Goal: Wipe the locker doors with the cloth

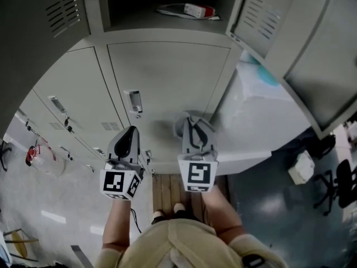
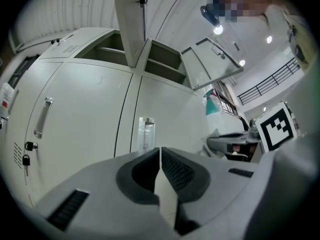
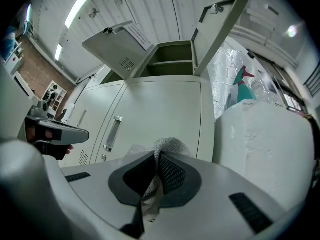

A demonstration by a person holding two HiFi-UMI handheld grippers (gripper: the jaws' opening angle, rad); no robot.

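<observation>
Right gripper view shows the right gripper (image 3: 157, 156) clenched on the cloth (image 3: 167, 145), a grey mesh rag that bunches up above the tips and trails down between the pads. Straight ahead of those jaws stands a closed locker door (image 3: 160, 114). Its handle (image 3: 112, 133) lies ahead and to the left of the jaws, and two open upper doors (image 3: 220, 24) tilt outward high above them. To the right of the jaws sits a white wrapped bulk (image 3: 265, 149) (what it is I cannot tell).

The left gripper (image 2: 160, 151) has its jaws pressed together with nothing between them. It points at the neighbouring part of the same locker bank and seems to have no job at present.

From the head view the right gripper (image 1: 192, 130) sits close in front of the door, the cloth (image 1: 181, 128) at its tips, with the left gripper (image 1: 129, 135) alongside it. Whether the rag is touching the metal I cannot tell.

My reading is that the wipe of this lower door is just being set up or is between strokes. The next move calls for pressing the bunched rag flat against the panel ahead and sweeping it across, keeping the hard tips off the paint and steering round the handle.
</observation>
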